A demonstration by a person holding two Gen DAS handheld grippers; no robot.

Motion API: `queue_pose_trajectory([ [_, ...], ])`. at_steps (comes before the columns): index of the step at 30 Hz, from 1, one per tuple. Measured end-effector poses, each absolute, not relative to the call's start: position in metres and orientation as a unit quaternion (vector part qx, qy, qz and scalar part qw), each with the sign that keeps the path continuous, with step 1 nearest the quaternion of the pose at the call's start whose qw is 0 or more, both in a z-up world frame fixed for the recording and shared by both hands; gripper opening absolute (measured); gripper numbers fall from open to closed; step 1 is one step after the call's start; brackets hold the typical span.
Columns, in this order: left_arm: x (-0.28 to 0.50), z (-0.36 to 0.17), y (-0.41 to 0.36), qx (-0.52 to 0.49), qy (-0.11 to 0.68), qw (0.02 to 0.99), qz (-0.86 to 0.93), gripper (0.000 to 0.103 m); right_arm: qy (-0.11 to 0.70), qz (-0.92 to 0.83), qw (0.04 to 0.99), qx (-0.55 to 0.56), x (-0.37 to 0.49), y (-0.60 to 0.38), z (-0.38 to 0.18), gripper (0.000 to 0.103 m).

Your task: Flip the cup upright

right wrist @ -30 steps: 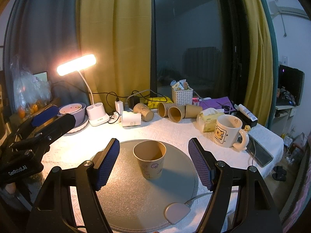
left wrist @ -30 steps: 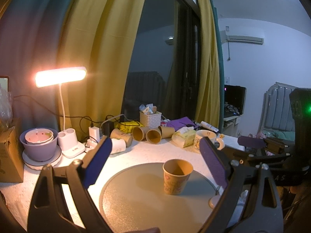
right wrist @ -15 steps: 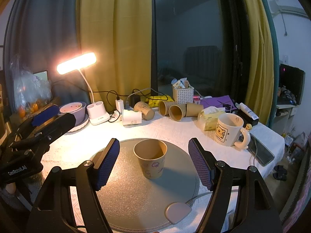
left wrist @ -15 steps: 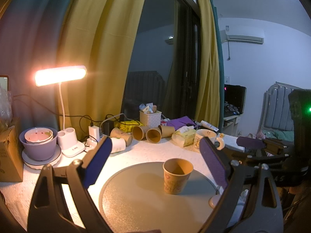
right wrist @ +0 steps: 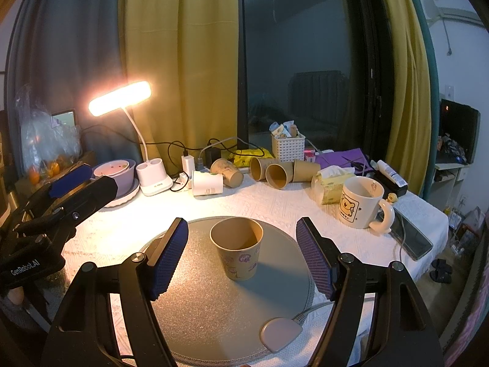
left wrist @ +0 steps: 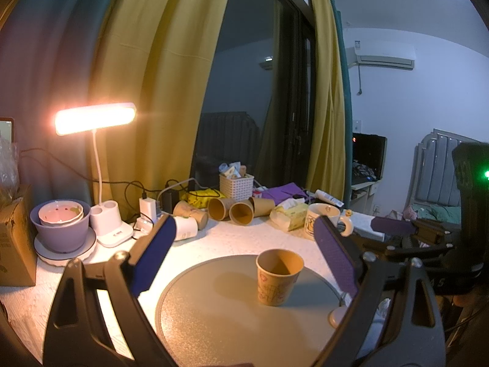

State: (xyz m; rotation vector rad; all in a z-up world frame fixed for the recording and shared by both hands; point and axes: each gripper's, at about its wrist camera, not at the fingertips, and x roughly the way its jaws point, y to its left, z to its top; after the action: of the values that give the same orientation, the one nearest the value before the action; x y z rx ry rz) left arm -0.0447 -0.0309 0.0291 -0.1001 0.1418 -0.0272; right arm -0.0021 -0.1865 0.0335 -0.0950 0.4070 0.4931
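Right wrist view: paper cup [right wrist: 237,249] upright mid-frame on round mat [right wrist: 189,315] | right gripper [right wrist: 241,257] spread, empty | left gripper [left wrist: 244,258] spread, empty | risk: pad brushes the light cup, tipping it.

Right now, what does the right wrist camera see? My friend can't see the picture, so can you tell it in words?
A paper cup stands upright, mouth up, on a round grey mat, with the open right gripper on either side of it, not touching. Behind it the table holds a lit desk lamp, tipped-over paper cups and a white bear mug.
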Motion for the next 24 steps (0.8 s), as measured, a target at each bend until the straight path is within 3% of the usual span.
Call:
queue_pose_trajectory([
  [24,-0.0447,0.0292,-0.0305,-0.050,0.072,0.996,-0.014,0.092,0.201,0.242,0.948,-0.046,-0.0020,-0.1858,0.0328,0.076],
])
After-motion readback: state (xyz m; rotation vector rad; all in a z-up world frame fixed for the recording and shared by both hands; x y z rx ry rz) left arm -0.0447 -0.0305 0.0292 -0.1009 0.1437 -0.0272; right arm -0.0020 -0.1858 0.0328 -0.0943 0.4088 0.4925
